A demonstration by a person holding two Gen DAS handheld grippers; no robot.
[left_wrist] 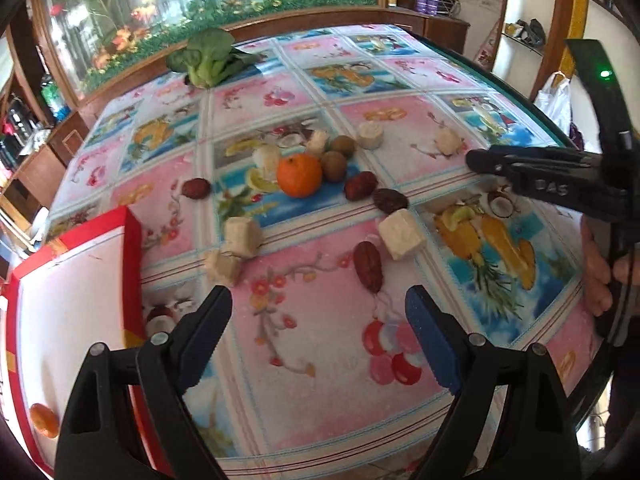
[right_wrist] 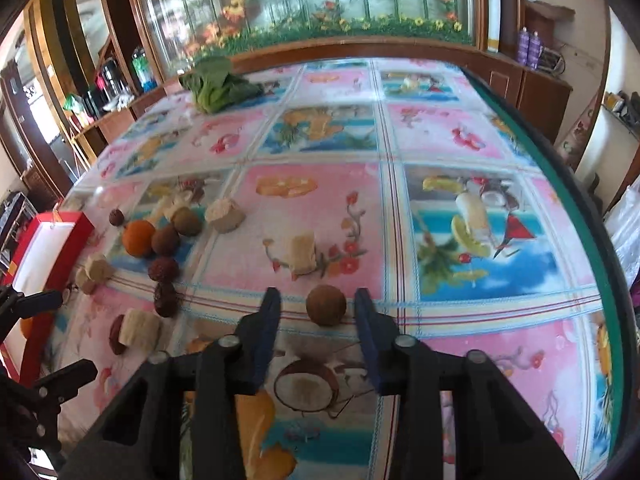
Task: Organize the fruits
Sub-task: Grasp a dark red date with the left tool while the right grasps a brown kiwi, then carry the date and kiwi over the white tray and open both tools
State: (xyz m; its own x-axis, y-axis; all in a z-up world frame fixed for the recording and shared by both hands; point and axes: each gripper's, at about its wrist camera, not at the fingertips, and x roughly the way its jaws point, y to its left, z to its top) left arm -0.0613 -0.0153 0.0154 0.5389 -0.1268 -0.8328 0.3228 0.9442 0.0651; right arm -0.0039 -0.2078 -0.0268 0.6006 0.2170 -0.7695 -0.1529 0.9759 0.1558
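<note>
Left gripper (left_wrist: 318, 306) hangs over the table (left_wrist: 320, 400) with its jaws spread wide, nothing between them. Just ahead of it lies a dark red date (left_wrist: 368, 266), flanked by pale cut chunks (left_wrist: 401, 235).

Further out sits the main cluster: an orange (left_wrist: 299, 175), two brown kiwis (left_wrist: 334, 165) touching it, more dates around. A red box (left_wrist: 134, 240) with a white inside stands at the table's left edge; a second orange fruit (left_wrist: 43, 421) rests in it, partly hidden by the gripper body.

Right gripper (right_wrist: 316, 300) is tilted down at the table, a lone brown round fruit (right_wrist: 326, 305) sitting between its fingertips. Gaps show on both sides, so the pads are not pressing it; the jaws stand partly spread around it. I see my hand (left_wrist: 600, 276) on that gripper's handle at the right edge of the left view.

Leafy greens (left_wrist: 208, 58) lie at the far side, well apart from everything.
</note>
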